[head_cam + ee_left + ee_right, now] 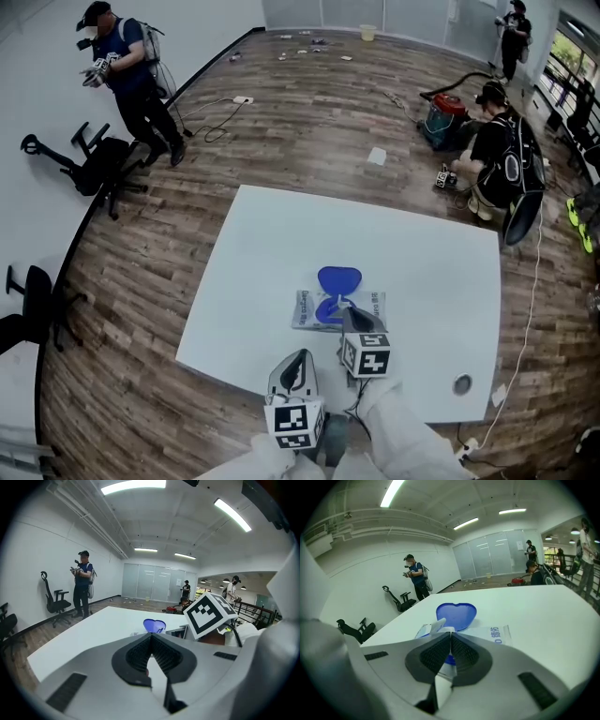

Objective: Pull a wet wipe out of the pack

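— Where's the pack [367,307]?
— Flat on the smooth white table [272,244], its heart-shaped blue lid [338,278] open.
— And the jaws?
— Left gripper [151,635]: bumpy jaws squeezed together, empty. Right gripper [450,633]: squeezed together too, with a white wipe [438,624] poking up just beside.

— Bench [281,244]?
— Smooth matt white. The floor [309,122] is grained wood.
— Pack [305,314]?
— Glossy plastic film, shiny blue plastic lid [338,278], soft cloth-like wipe [434,626].
— Right tongs [450,634]?
— Matt grey plastic, ribbed black pads [433,654].

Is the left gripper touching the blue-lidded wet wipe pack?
Apart. Head view shows bare white table between the left gripper and the blue-lidded wipe pack.
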Tool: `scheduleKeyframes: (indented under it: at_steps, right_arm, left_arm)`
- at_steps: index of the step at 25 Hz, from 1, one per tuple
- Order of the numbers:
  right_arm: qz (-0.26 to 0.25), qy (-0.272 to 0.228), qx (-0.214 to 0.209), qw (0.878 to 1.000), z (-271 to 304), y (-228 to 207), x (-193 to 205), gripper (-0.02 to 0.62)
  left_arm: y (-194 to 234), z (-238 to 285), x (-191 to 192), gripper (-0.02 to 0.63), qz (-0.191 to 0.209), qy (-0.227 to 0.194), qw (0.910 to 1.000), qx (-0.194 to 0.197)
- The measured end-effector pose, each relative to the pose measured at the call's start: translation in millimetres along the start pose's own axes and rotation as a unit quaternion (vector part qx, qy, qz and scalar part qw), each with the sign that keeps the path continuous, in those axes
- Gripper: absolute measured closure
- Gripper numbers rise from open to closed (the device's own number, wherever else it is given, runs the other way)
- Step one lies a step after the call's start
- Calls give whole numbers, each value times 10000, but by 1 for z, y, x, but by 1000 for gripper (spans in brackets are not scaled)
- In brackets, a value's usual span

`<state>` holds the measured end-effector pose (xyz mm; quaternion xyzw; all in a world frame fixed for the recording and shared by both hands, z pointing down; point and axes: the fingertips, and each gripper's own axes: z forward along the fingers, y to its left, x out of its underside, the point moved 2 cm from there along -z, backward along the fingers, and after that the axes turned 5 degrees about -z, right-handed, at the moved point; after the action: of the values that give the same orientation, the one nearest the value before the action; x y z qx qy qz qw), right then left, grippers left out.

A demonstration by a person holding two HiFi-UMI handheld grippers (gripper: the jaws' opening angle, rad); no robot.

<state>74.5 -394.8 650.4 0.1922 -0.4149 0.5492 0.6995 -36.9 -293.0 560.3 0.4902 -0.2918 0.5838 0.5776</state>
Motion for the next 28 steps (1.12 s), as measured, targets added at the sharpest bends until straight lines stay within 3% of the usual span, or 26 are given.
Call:
scheduleKeyframes:
  at_steps: [28]
  right_arm:
    - [-45, -558, -1, 9984, -30, 10, -28, 580]
  left_arm:
    - [-14, -14, -1, 606, 41, -85, 9998, 145]
